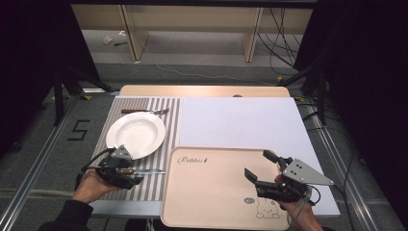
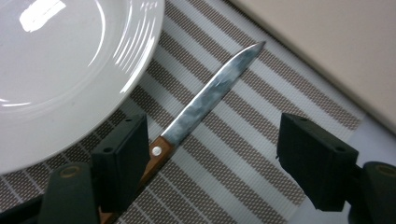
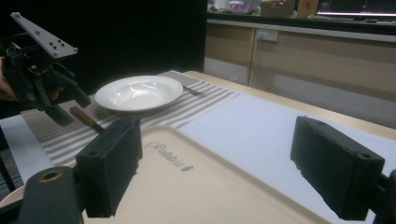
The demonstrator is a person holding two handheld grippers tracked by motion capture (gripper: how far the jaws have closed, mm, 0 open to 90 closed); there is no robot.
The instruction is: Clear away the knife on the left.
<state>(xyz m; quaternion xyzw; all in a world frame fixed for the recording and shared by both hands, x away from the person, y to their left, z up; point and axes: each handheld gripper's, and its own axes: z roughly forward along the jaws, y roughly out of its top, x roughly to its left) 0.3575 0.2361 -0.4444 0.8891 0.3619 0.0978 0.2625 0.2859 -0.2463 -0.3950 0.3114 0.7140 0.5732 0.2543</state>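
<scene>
The step in hand appears to be the pick-up of the knife (image 2: 196,105) by the left gripper (image 1: 126,174). The knife lies flat on the striped placemat (image 1: 149,185), along the mat's near edge, between the white plate (image 1: 135,134) and the near edge of the table (image 1: 240,120); its blade points toward the beige tray (image 1: 211,192), which sits at the table's near edge just beside the mat.

Left gripper: jaws apart, nothing clamped. In the left gripper view one pad stands against the wooden handle beside its rivet, while the other stands well clear, over bare mat. The handle is therefore off-centre in the opening. For a sound grip, the inspector judges that the gripper should shift sideways until the handle lies midway between the pads, stay clear of the plate rim just beside, come down until the pads flank the handle, and close on the wood, not the blade.

Right gripper (image 1: 262,169): jaws apart and empty, hovering above the tray's right half.

The left gripper view gives the pad-to-handle relation and the blade's dull, mottled surface, which the high view is too coarse to resolve. The high view shows a fork (image 1: 144,111) at the mat's far edge, beyond the plate. The right gripper view shows the left gripper standing over the knife handle from the side.
</scene>
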